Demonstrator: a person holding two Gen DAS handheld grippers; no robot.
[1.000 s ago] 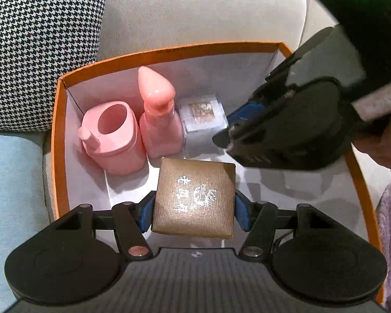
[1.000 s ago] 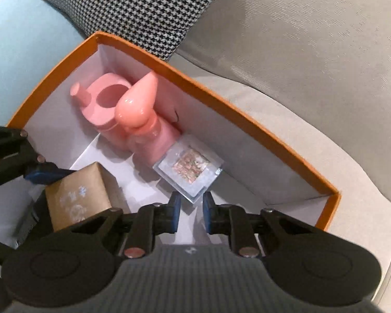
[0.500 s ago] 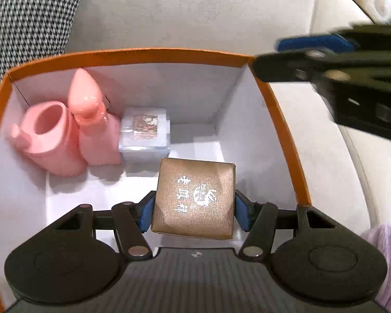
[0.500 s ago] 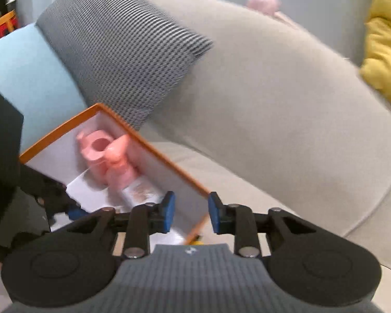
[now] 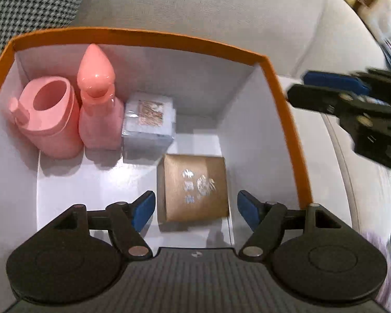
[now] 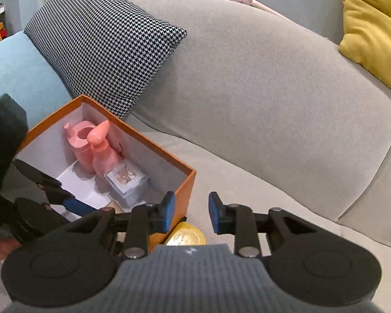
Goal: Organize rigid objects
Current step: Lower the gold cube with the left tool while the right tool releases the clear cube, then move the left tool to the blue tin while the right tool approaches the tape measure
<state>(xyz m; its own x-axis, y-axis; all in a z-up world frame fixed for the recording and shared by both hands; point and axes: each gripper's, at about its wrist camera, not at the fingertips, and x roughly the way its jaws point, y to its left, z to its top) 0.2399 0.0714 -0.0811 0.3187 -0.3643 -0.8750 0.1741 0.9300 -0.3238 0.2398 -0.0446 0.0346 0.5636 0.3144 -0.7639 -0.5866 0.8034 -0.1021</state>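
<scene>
Left wrist view looks down into one orange box [image 5: 281, 83] with a white interior, holding four things: a pink jug [image 5: 49, 120] and a pink bottle with a cone cap [image 5: 99, 104] standing against the back wall, a clear cube case [image 5: 150, 120] just beside the bottle, and a brown gift box [image 5: 194, 189] lying flat on the floor near the right wall. The left gripper [image 5: 194, 208] hangs spread wide with the brown gift box between its blue pads [image 5: 143, 207], touching neither. Right wrist view shows the right gripper [image 6: 191, 215] parted and empty outside the box over the grey sofa [image 6: 260, 78], with a round yellow thing [image 6: 186, 236] below it.
</scene>
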